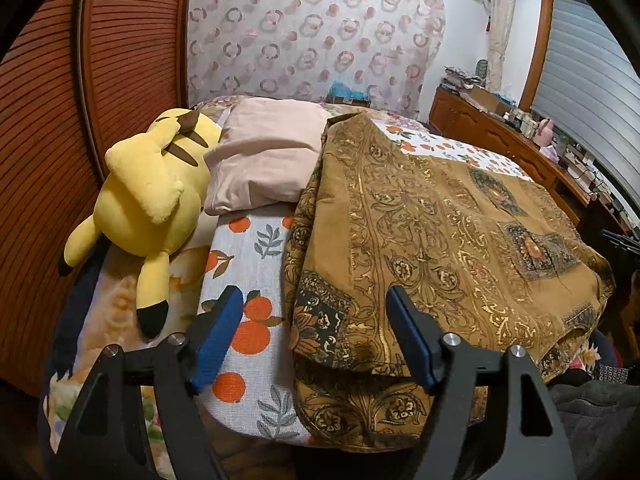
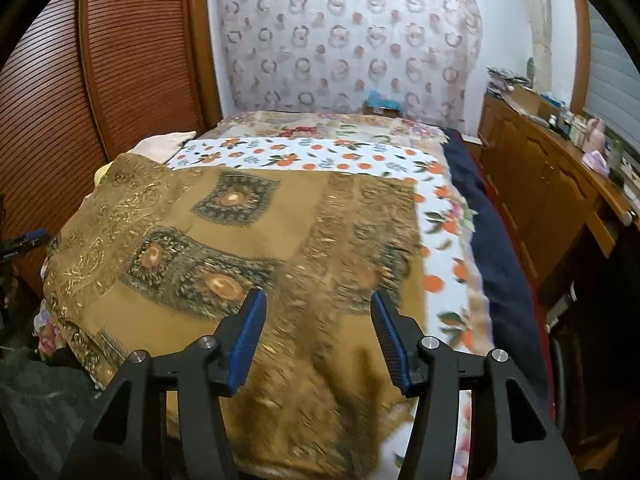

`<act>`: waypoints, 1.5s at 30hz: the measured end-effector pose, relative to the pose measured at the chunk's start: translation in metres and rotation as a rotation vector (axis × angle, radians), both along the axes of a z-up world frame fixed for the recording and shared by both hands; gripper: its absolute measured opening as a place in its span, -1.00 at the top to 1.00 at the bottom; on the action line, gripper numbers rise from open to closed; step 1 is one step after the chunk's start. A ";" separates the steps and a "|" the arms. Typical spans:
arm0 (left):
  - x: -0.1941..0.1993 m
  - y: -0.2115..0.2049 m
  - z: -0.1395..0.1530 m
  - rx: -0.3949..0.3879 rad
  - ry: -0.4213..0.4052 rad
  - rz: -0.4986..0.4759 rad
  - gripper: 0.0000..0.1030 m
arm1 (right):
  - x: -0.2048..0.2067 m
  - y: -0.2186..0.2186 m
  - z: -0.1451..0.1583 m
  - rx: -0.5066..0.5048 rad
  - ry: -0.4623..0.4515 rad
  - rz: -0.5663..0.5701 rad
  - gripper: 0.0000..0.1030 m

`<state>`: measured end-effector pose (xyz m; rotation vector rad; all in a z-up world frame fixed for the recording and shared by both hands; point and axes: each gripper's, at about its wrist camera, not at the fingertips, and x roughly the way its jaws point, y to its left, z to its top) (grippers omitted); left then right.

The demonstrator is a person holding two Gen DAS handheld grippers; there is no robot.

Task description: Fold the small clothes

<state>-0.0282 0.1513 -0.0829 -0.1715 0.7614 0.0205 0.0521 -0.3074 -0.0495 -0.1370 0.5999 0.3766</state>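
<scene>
My left gripper stood with its jaws apart over the near edge of the bed, nothing clamped between them. My right gripper was likewise parted and empty. The folded brown patterned cloth lay flat on the bed's near half, its folded edge towards me. A yellow plush toy and a pink pillow rested along the bed's left edge.

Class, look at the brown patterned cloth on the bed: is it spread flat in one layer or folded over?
Folded over. In the left wrist view the brown patterned cloth shows a doubled near edge, one layer lapping another.
</scene>
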 end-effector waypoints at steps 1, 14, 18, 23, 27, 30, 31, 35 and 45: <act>0.000 0.000 -0.001 -0.001 0.001 0.002 -0.46 | 0.003 0.006 -0.003 0.001 0.000 0.010 -0.10; 0.000 0.003 -0.010 -0.007 0.029 0.022 -0.46 | 0.040 0.047 -0.033 0.001 0.059 0.065 -0.10; 0.000 0.001 -0.013 -0.013 0.034 0.022 -0.46 | 0.046 0.055 -0.038 -0.020 0.072 0.074 -0.10; 0.002 -0.001 -0.016 -0.002 0.047 0.019 -0.46 | 0.051 0.070 -0.051 -0.060 0.092 0.078 -0.10; 0.002 0.001 -0.017 -0.001 0.054 0.020 -0.46 | 0.051 0.074 -0.058 -0.075 0.086 0.090 -0.28; 0.002 0.001 -0.020 -0.010 0.057 0.023 -0.46 | 0.049 0.079 -0.060 -0.095 0.076 0.101 -0.45; 0.003 0.001 -0.021 -0.015 0.060 0.023 -0.46 | 0.048 0.081 -0.061 -0.101 0.074 0.103 -0.50; 0.004 0.000 -0.026 -0.020 0.073 0.022 -0.46 | 0.048 0.085 -0.063 -0.108 0.070 0.105 -0.59; 0.006 -0.001 -0.031 -0.031 0.083 0.017 -0.46 | 0.044 0.081 -0.067 -0.095 0.044 0.092 -0.70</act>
